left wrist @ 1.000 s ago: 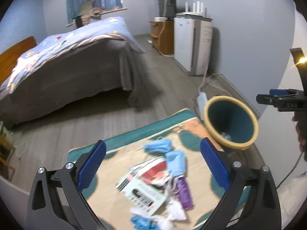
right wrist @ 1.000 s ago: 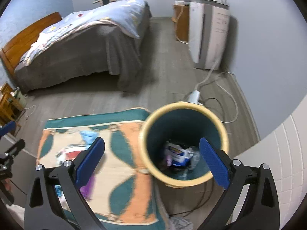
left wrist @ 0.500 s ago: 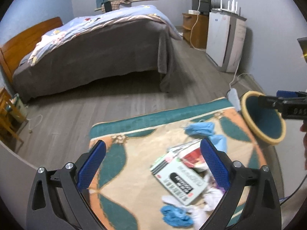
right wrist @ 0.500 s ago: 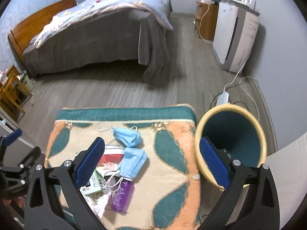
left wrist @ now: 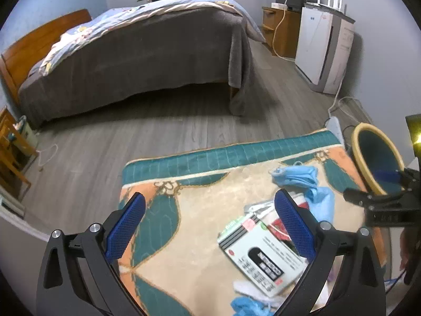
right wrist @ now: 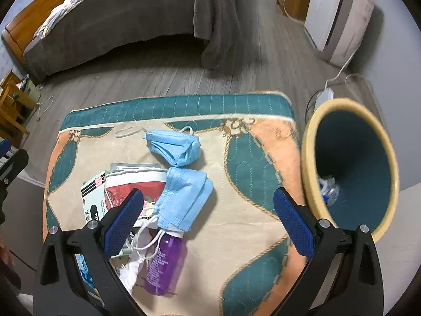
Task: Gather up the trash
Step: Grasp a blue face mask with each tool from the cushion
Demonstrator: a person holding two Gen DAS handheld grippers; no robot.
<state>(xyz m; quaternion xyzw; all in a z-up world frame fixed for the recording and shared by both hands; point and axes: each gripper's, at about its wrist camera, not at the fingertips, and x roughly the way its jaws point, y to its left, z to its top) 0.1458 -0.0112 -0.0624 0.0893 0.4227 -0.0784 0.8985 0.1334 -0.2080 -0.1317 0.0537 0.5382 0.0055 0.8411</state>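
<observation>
Trash lies on a patterned rug (right wrist: 252, 158): two blue face masks (right wrist: 173, 147) (right wrist: 184, 200), a purple bottle (right wrist: 164, 266), a white box with black print (left wrist: 260, 258), a red-and-white packet (right wrist: 131, 187) and white tissue (right wrist: 131, 271). A yellow-rimmed teal bin (right wrist: 352, 166) stands at the rug's right edge with some trash inside. My right gripper (right wrist: 208, 221) is open and empty above the nearer mask and bottle. My left gripper (left wrist: 210, 226) is open and empty above the rug, left of the box. The bin also shows in the left wrist view (left wrist: 373, 155).
A bed with a grey cover (left wrist: 136, 52) stands behind the rug. A white appliance (left wrist: 323, 50) and wooden cabinet (left wrist: 281, 31) line the right wall. A power strip and cables (right wrist: 326, 94) lie beside the bin. Wooden furniture (left wrist: 10, 152) is at left.
Both grippers swung left, away from the bin. The right gripper went from over the bin to over the masks and bottle. Both stayed open.
</observation>
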